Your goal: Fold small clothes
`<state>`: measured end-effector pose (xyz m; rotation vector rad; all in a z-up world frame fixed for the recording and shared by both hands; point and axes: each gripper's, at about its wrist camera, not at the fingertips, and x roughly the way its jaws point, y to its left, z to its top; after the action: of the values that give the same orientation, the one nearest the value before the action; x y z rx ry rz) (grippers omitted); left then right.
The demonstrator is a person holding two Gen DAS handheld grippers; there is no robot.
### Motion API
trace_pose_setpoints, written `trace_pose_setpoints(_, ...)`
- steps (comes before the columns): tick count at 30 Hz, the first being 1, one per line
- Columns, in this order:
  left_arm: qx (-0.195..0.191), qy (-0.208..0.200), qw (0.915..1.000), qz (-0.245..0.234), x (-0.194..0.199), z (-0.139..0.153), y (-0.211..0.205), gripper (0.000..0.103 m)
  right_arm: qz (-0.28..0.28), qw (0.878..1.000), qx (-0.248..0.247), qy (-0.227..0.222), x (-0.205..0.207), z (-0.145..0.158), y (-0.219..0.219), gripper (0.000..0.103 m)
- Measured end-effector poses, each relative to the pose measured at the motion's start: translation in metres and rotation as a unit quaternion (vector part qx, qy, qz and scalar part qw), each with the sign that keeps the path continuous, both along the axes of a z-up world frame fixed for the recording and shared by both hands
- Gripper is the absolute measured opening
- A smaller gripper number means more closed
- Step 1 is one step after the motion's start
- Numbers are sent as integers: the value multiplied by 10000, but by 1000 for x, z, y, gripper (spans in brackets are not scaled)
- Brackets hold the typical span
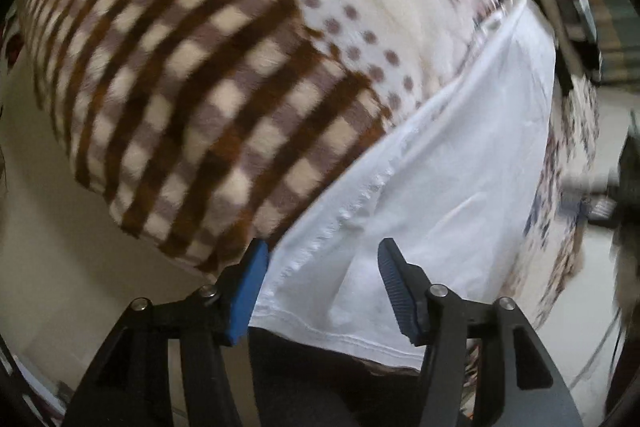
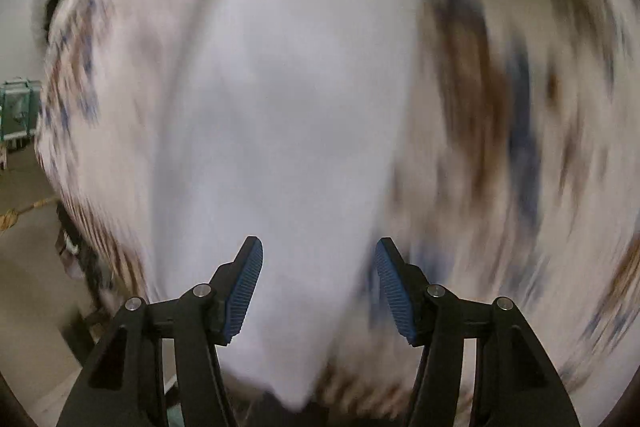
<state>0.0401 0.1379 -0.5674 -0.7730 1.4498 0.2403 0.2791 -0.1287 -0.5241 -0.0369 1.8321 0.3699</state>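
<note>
A white garment (image 1: 440, 163) lies flat on a patterned blanket (image 1: 192, 75), its stitched hem running along the near edge. My left gripper (image 1: 322, 255) hovers over the garment's near hem corner, jaws open, blue pads (image 1: 248, 291) apart with nothing pinched between them. In the right wrist view, heavily blurred, the same white garment (image 2: 280, 107) stretches away below my right gripper (image 2: 318, 259), which is open over its near corner with no cloth between the pads (image 2: 392, 287). The other gripper (image 1: 572, 7) shows at the garment's far end in the left wrist view.
The blanket has a brown checked patch, a dotted band and blue-brown prints (image 2: 500, 115). It drapes over the bed's edge to a pale floor (image 1: 48, 227). A teal box (image 2: 18, 107) stands on the floor at the left. Dark clutter (image 1: 628, 187) lies at the right.
</note>
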Motion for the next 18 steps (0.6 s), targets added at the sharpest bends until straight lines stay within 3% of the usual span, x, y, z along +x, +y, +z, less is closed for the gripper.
trace_pose_setpoints(1,61,-3,10000,-26,3,1,-2,36,-143,9993,-4,355,-39,-15,-13,61)
trace_pose_setpoints(2,97,20,9999,-39,4,1,-6,9,-293,9977,12,605,-63,-26,-20,61)
trace_pose_setpoints(3,131,91,9999,-43,4,0,-9,4,-434,9954,64,856,-85,-37,-26,61)
trace_pose_setpoints(5,192,89,9998,54,2,5,-15,4,-632,9891,189,1316,-135,-59,-33,60)
trace_pose_setpoints(6,223,78,9997,96,1,9,-17,4,-680,9874,255,1404,-150,-65,-33,52)
trace_pose_setpoints(7,231,86,9996,113,0,12,-20,4,-736,9859,347,1460,-166,-69,-34,25)
trace_pose_setpoints(8,220,80,9996,159,-1,16,-21,3,-732,9855,333,1492,-184,-75,-35,7)
trace_pose_setpoints(9,179,77,9996,216,-4,19,-21,3,-731,9864,279,1443,-195,-77,-37,2)
trace_pose_setpoints(15,49,172,9995,268,-13,27,-28,3,-793,9924,190,920,-208,-51,-67,1)
trace_pose_setpoints(18,-130,428,9989,144,-9,9,-35,5,-601,9945,63,859,-209,-49,-75,1)
